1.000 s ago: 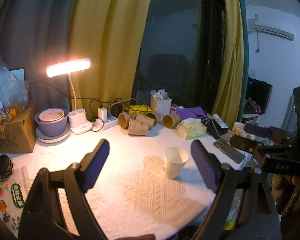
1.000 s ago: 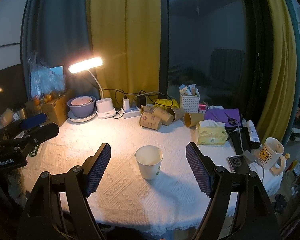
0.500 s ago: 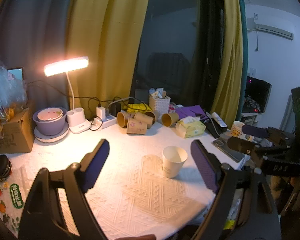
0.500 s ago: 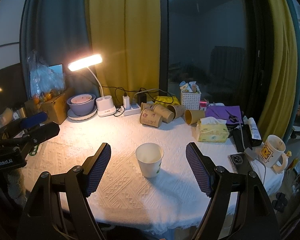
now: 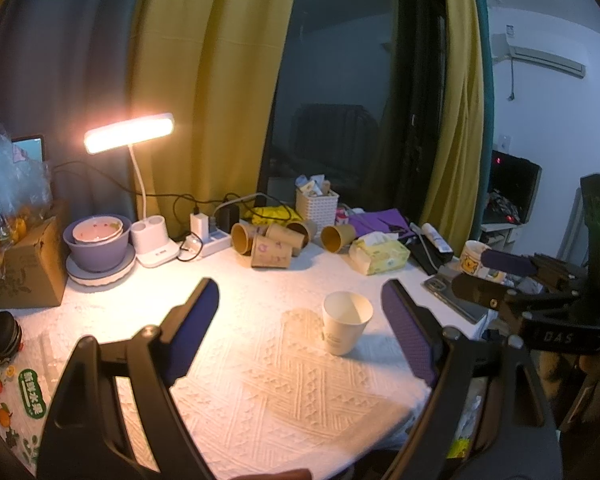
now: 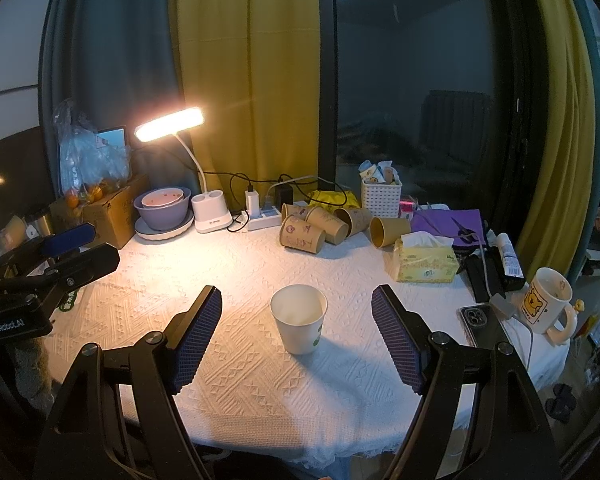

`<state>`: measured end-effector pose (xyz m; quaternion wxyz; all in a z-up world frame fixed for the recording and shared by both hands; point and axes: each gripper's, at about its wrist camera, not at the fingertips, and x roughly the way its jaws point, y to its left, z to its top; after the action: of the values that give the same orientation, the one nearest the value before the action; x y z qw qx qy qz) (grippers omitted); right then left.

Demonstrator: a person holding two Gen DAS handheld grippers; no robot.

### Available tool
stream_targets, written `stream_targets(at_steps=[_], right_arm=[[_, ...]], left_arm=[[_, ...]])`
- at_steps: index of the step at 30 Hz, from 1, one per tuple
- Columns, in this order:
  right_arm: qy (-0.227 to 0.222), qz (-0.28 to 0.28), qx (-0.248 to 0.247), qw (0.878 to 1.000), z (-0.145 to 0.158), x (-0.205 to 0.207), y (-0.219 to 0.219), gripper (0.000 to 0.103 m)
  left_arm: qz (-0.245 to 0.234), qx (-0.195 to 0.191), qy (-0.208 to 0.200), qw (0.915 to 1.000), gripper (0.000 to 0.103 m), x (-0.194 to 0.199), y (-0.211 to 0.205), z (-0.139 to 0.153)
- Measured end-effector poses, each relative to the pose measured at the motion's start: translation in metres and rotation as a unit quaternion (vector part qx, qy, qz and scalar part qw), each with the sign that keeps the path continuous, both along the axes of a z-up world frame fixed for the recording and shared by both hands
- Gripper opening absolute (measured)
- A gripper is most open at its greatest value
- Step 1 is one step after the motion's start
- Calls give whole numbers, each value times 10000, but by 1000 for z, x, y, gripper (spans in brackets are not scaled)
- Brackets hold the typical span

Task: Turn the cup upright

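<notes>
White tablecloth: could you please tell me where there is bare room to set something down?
Bare cloth lies between the desk lamp and the white cup, and in front of it. The back, around the brown cups and tissue box, is crowded.

Both hand-held grippers slightly farther back from the upright cup (image 6: pixel 299 323).

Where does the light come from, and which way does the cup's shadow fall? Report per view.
Left wrist: the lit lamp glares at back left; the cup throws its shadow right. Right wrist: same lamp, shadow runs right and toward the camera; straight edges bow at the rim.
</notes>
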<state>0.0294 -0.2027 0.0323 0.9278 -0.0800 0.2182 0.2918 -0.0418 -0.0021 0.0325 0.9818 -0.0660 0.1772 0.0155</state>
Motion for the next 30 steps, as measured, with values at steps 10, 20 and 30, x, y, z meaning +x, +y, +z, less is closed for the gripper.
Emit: stream_targets(at_steps=[10, 20, 30], right_arm=[[11, -4, -1, 10000, -1, 1, 0, 80], [42, -5, -2, 10000, -5, -1, 0, 80], [60, -14, -2, 10000, -7, 1, 0, 80]], left_arm=[[-2, 0, 1, 10000, 84, 0, -1, 0], [-77, 52, 19, 10000, 84, 1, -4, -3], [-75, 49, 18, 10000, 84, 1, -3, -3]])
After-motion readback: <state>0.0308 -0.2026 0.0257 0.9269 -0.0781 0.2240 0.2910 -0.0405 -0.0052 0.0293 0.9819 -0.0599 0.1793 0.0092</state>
